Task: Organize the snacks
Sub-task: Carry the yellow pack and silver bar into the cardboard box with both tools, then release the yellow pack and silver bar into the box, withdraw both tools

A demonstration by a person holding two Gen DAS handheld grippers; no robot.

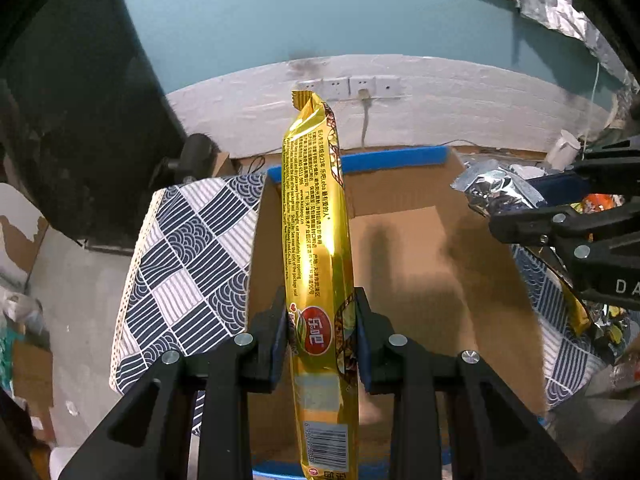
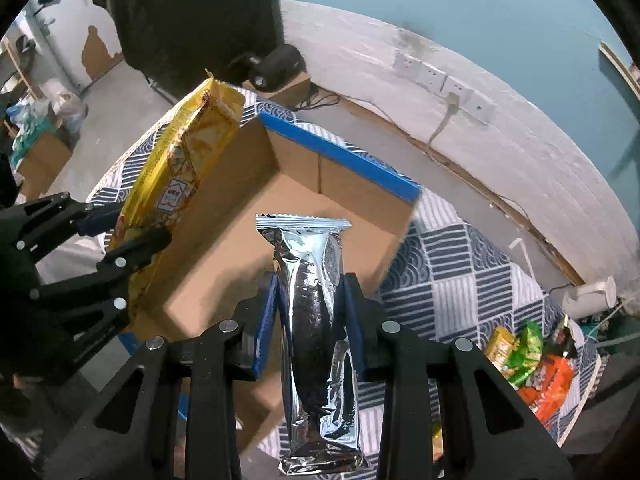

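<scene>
My left gripper (image 1: pixel 322 320) is shut on a long gold snack pack (image 1: pixel 318 216) and holds it above the open cardboard box (image 1: pixel 400 240) with blue-taped rims. My right gripper (image 2: pixel 308 300) is shut on a silver foil snack pack (image 2: pixel 316 320), also over the box (image 2: pixel 248 216). In the right wrist view the left gripper (image 2: pixel 120 232) with the gold pack (image 2: pixel 176 172) is at the left. In the left wrist view the right gripper (image 1: pixel 560 220) with the silver pack (image 1: pixel 496 192) is at the right. The box floor looks bare.
The box sits on a table with a blue and white patterned cloth (image 1: pixel 192 264). Several loose snack packs (image 2: pixel 532 364) lie on the cloth at the right. A white wall with sockets (image 1: pixel 352 86) is behind. A white object (image 2: pixel 592 296) stands at the table's far right.
</scene>
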